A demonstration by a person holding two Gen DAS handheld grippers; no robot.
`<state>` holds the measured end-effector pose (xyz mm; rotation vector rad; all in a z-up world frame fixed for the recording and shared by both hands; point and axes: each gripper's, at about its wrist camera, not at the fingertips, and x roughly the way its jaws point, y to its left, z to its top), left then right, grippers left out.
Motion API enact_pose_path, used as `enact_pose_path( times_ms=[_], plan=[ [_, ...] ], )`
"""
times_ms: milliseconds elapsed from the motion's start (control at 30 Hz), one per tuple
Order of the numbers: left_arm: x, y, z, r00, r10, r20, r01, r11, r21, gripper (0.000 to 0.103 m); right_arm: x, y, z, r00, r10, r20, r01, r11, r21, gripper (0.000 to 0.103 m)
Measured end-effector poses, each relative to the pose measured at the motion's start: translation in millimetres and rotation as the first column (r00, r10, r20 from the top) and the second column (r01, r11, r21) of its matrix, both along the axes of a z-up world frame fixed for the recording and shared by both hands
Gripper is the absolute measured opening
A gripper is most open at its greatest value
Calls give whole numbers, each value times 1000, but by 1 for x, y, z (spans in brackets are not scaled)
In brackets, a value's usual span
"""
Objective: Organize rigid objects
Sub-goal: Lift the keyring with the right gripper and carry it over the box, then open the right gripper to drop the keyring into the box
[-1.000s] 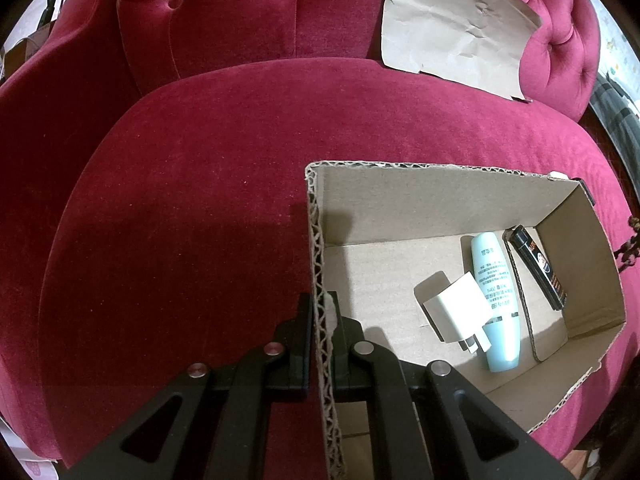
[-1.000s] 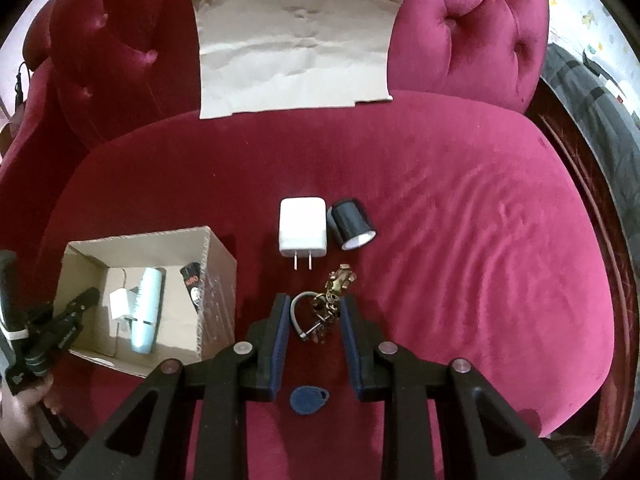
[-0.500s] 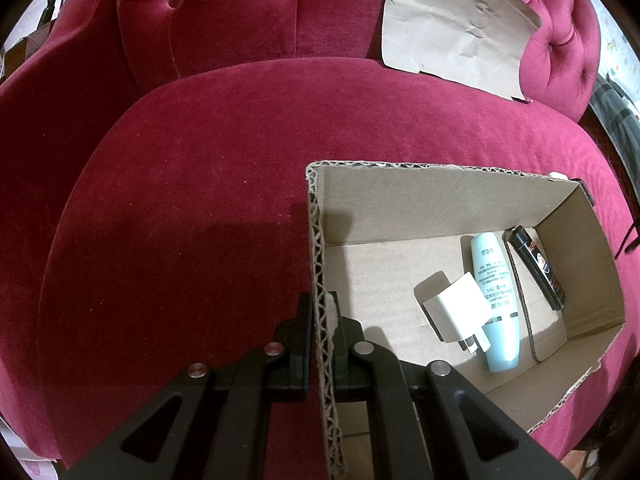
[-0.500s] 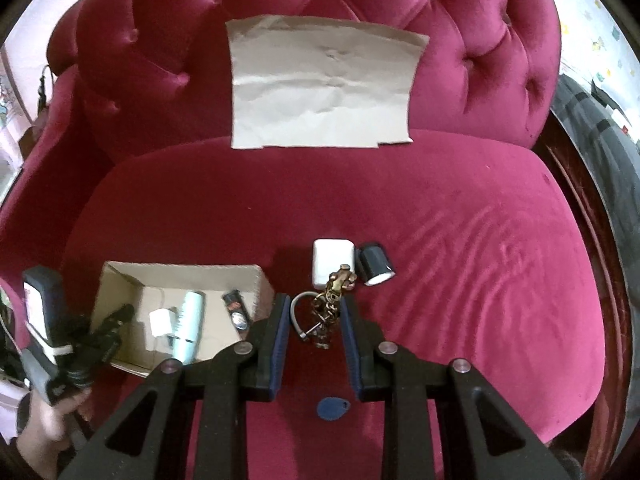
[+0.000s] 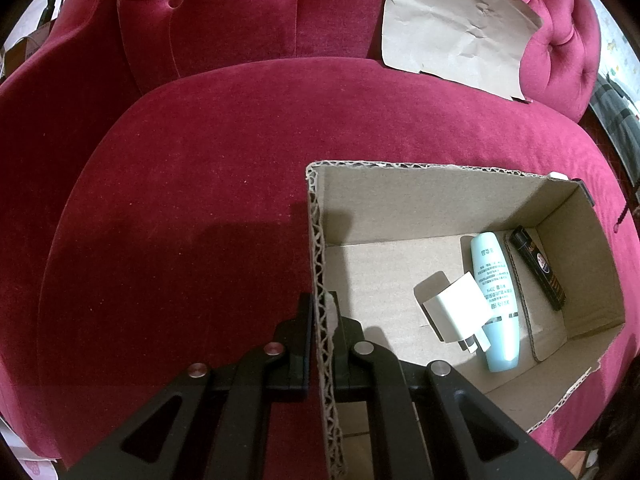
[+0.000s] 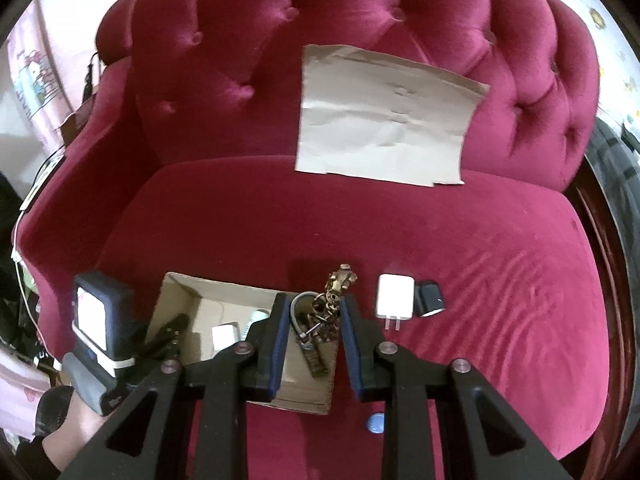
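My left gripper (image 5: pixel 320 312) is shut on the near-left wall of an open cardboard box (image 5: pixel 440 200) on the red sofa seat. Inside lie a white charger (image 5: pixel 456 308), a pale blue tube (image 5: pixel 496 300) and a black lighter (image 5: pixel 538 268). My right gripper (image 6: pixel 312 312) is shut on a bunch of keys with a brass fob (image 6: pixel 324 312), held in the air over the right end of the box (image 6: pixel 176 292). A second white charger (image 6: pixel 394 296), a black cap (image 6: pixel 430 302) and a blue tag (image 6: pixel 375 423) lie on the seat.
A brown paper sheet (image 6: pixel 380 116) leans on the tufted sofa back. My left hand and its gripper body (image 6: pixel 100 332) are at the box's left end. Dark wood trim borders the seat at the right (image 6: pixel 612 272).
My right gripper has lifted the keys off the seat and carried them left, over the box. The left gripper and the box have not moved.
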<state>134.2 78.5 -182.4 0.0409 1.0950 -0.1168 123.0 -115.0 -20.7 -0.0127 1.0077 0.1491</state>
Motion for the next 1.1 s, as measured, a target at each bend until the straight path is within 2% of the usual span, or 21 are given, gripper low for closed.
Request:
enact_pose_path(
  times_ms=[433, 1100],
  plan=[
    [0, 0, 0, 1000, -1, 0, 1, 1000, 0, 5, 0, 51, -24, 992, 115, -45, -115, 993, -14, 26],
    [0, 0, 0, 1000, -1, 0, 1, 1000, 0, 5, 10, 73, -88, 981, 121, -151, -127, 991, -36, 26]
  ],
)
